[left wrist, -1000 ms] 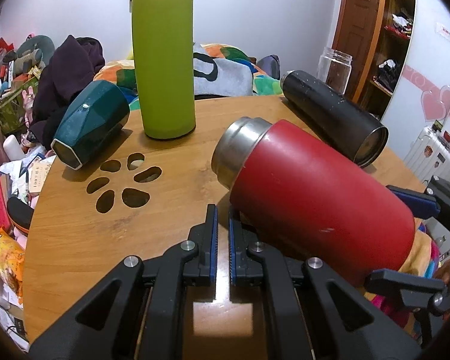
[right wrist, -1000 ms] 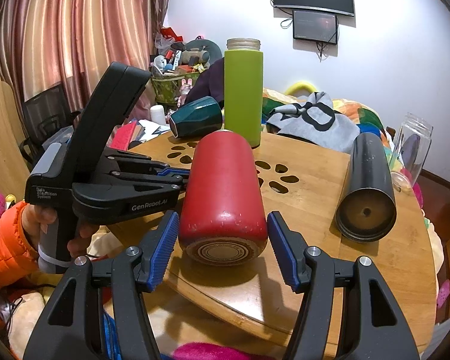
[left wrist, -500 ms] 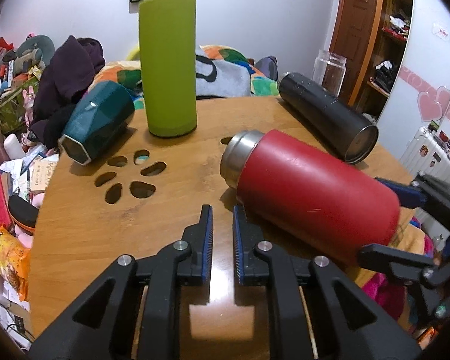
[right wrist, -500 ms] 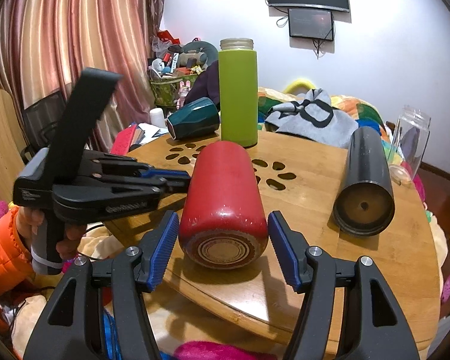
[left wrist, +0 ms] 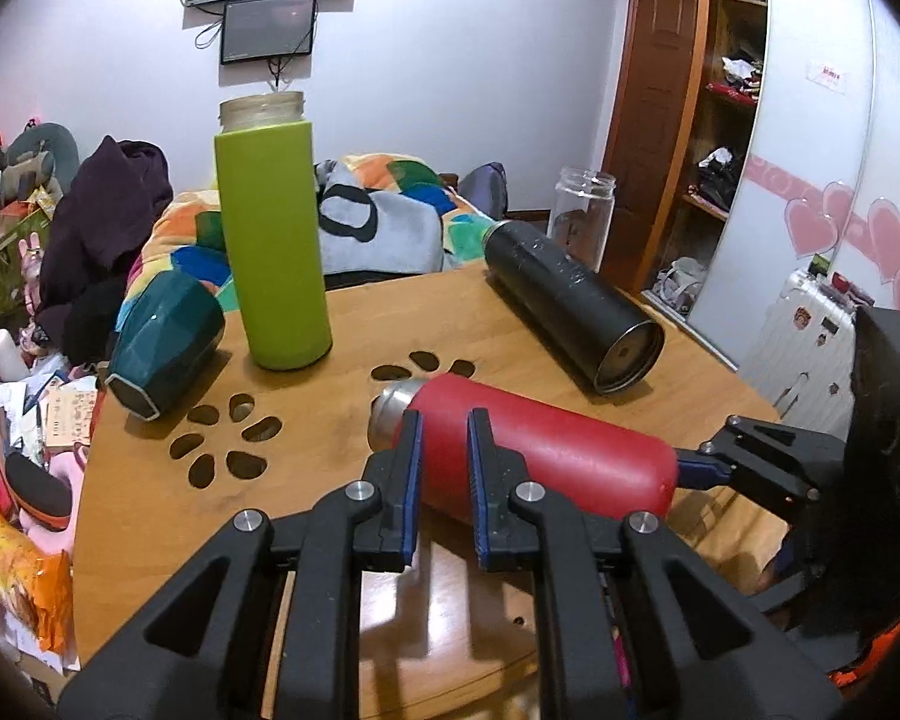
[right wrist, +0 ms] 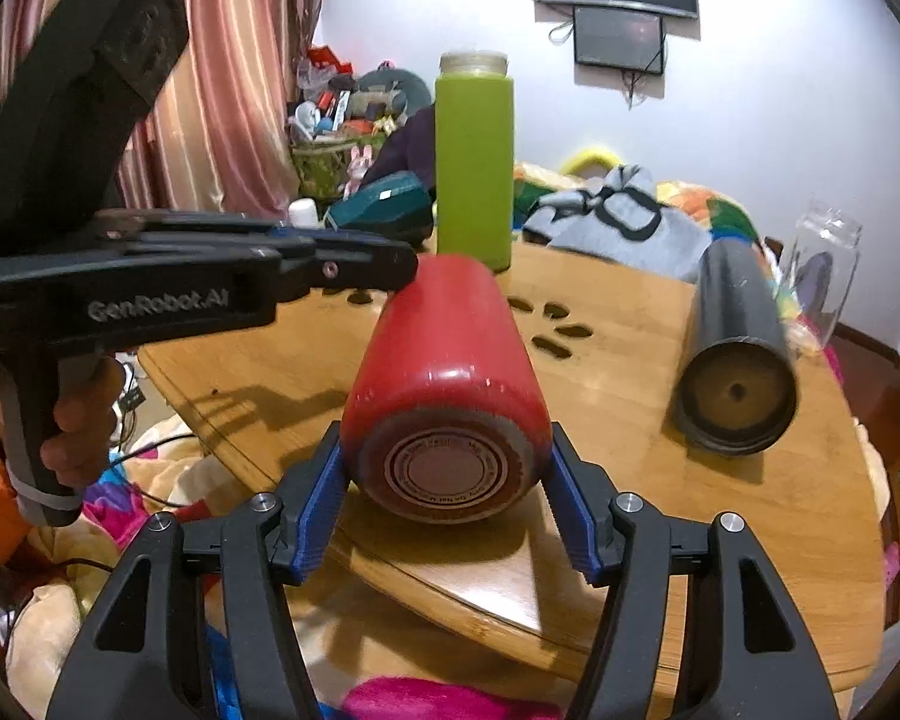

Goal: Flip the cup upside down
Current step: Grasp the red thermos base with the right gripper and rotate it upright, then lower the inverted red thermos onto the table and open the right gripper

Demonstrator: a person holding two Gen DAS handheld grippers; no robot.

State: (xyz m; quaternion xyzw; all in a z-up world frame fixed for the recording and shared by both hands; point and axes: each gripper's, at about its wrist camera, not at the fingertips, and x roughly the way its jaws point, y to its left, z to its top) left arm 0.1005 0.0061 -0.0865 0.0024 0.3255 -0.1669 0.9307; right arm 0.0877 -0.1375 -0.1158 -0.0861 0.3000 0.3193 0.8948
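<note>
Left wrist view: the red cup (left wrist: 540, 456) is seen lying on its side on the bench (left wrist: 150, 498), steel mouth toward 10 o'clock, base toward 3 o'clock. The left hand-held gripper (left wrist: 441, 468) is held just in front of the red body with a narrow gap between its jaws, nothing pinched. At 3 o'clock the right hand-held gripper (left wrist: 690, 471) is met at the cup's base. A green bottle (left wrist: 273, 246) stands upright at 11 o'clock, a teal cup (left wrist: 165, 345) lies at 10 o'clock, a black flask (left wrist: 570, 312) lies at 1 o'clock, with a glass jar (left wrist: 585, 216) behind it.

Right wrist view: the cup's base is faced head-on, and the right hand-held gripper (right wrist: 444, 501) is spread wide, its blue pads (right wrist: 321, 504) bracketing the base; firm contact cannot be confirmed. The left hand-held gripper (right wrist: 399, 267) hovers at 10 o'clock by the far end.

The cup is judged rigid, insulated steel, fairly weighty, its coating smooth and prone to roll. A hold across the body near the base is favoured. The black flask at 2 o'clock and the green bottle at 12 are judged the likeliest obstacles when it is swung upright.
</note>
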